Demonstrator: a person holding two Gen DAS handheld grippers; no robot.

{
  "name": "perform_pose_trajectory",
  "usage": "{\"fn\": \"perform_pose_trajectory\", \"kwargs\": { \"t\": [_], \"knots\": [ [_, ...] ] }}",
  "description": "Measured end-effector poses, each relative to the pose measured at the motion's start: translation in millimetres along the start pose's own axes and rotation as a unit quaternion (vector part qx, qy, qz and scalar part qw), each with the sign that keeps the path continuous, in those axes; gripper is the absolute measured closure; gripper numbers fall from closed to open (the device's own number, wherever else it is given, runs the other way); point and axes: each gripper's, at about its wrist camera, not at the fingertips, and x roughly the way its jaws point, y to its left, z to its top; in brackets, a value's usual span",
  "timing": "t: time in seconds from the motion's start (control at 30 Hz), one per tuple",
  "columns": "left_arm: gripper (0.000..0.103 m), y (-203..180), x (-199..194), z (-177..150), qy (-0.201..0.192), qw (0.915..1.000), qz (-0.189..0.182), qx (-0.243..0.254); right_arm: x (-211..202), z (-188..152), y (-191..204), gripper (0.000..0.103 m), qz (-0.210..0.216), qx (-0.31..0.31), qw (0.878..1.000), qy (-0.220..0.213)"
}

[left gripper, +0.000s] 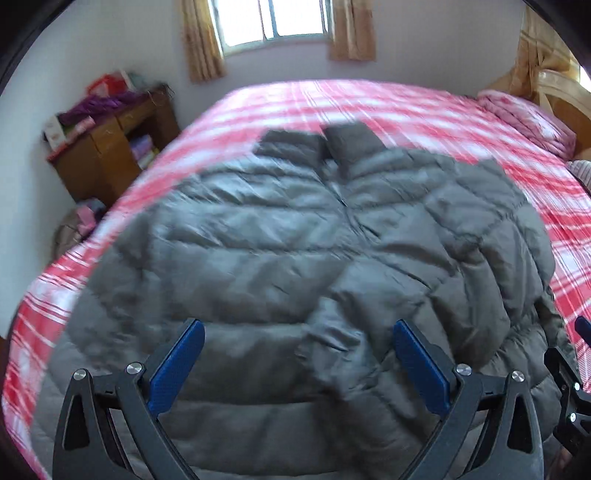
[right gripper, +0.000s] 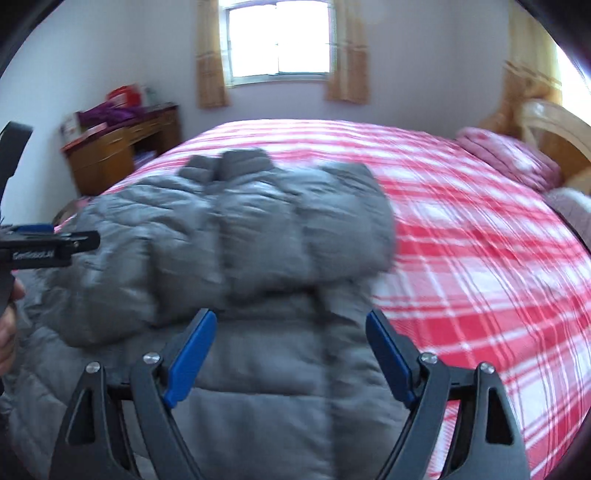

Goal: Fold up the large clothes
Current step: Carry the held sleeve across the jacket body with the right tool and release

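Jacket (left gripper: 280, 236) spread on the plaid bed (left gripper: 461, 122), collar at far end. Left tool (left gripper: 297, 363) and right tool (right gripper: 291, 358) both released, empty. Risk: puffy, slick fabric slipping, fold springing open.

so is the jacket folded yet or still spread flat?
Partly folded: the grey puffer jacket has both sleeves laid across its front, collar still extended on the bed.

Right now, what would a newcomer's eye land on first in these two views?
The grey puffer jacket spread over the near part of the bed, collar toward the window. Next, the red and white plaid bedspread around it, running back to the far wall. Both grippers, left and right, hover open above the jacket's near edge, nothing between their blue pads.
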Motion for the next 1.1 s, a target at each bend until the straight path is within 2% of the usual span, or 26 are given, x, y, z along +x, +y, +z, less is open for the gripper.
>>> {"fn": "perform_pose_trajectory", "kwargs": {
  "t": [0.03, 0.07, 0.1, 0.13, 0.17, 0.2, 0.27, 0.37, 0.47, 0.5, 0.57, 0.63, 0.67, 0.7, 0.77, 0.83, 0.9, 0.97, 1.03, 1.1],
  "knots": [
    [0.002, -5, 7, -2, 0.011, 0.9999, -0.012, -0.001, 2, -4, -7, 0.018, -0.002, 0.008, 1.000, 0.003],
    [0.015, -9, 12, -4, 0.017, 0.9996, -0.021, 0.000, 4, -9, -13, 0.018, -0.003, 0.014, 1.000, 0.006],
    [0.029, -13, 17, -6, 0.026, 0.9992, -0.030, 0.003, 6, -12, -15, 0.018, -0.003, 0.017, 1.000, 0.007],
    [0.062, -15, 19, -7, 0.033, 0.9988, -0.036, 0.008, 8, -17, -20, 0.018, -0.003, 0.023, 1.000, 0.009],
    [0.073, -16, 21, -7, 0.042, 0.9980, -0.046, 0.009, 12, -21, -24, 0.018, -0.001, 0.033, 0.999, 0.014],
    [0.074, -14, 18, -6, 0.039, 0.9982, -0.044, 0.006, 15, -23, -29, 0.018, 0.004, 0.043, 0.999, 0.018],
    [0.079, -6, 6, -2, 0.018, 0.9996, -0.017, 0.008, 20, -25, -38, 0.018, 0.013, 0.066, 0.997, 0.028],
    [0.079, 15, -11, -3, -0.005, 0.9999, 0.004, 0.010, 22, -24, -45, 0.017, 0.023, 0.083, 0.996, 0.034],
    [0.077, 27, -13, -9, -0.009, 0.9983, 0.050, 0.029, 23, -26, -47, 0.015, 0.030, 0.090, 0.995, 0.038],
    [0.073, 31, -12, -12, -0.007, 0.9978, 0.058, 0.032, 24, -26, -46, 0.013, 0.030, 0.088, 0.995, 0.041],
    [0.046, 34, -7, -15, 0.004, 0.9952, 0.088, 0.041, 26, -24, -43, 0.013, 0.028, 0.076, 0.995, 0.049],
    [0.042, 37, -15, -14, -0.015, 0.9937, 0.100, 0.049, 26, -21, -40, 0.013, 0.038, 0.059, 0.995, 0.069],
    [0.041, 37, -21, -12, -0.030, 0.9927, 0.104, 0.054, 23, -19, -40, 0.017, 0.043, 0.051, 0.995, 0.078],
    [0.040, 39, -31, -9, -0.050, 0.9904, 0.115, 0.058, 18, -17, -42, 0.028, 0.047, 0.044, 0.995, 0.081],
    [0.019, 45, -46, -3, -0.088, 0.9866, 0.129, 0.047, 2, -9, -48, 0.045, 0.053, 0.032, 0.994, 0.085],
    [0.011, 52, -57, 4, -0.121, 0.9838, 0.131, 0.022, -15, 8, -60, 0.046, 0.062, 0.031, 0.995, 0.078],
    [0.011, 50, -55, 9, -0.126, 0.9852, 0.116, 0.009, -23, 27, -64, 0.046, 0.048, 0.024, 0.997, 0.057],
    [0.011, 41, -40, 14, -0.107, 0.9884, 0.108, 0.001, -21, 47, -61, 0.046, 0.029, 0.016, 0.999, 0.026],
    [0.011, 34, -23, 16, -0.085, 0.9909, 0.103, -0.017, -3, 64, -52, 0.047, 0.034, 0.013, 0.999, 0.001],
    [0.011, 25, -4, 15, -0.070, 0.9919, 0.103, -0.024, 22, 73, -41, 0.052, 0.046, 0.006, 0.999, -0.003]
  ]
}}
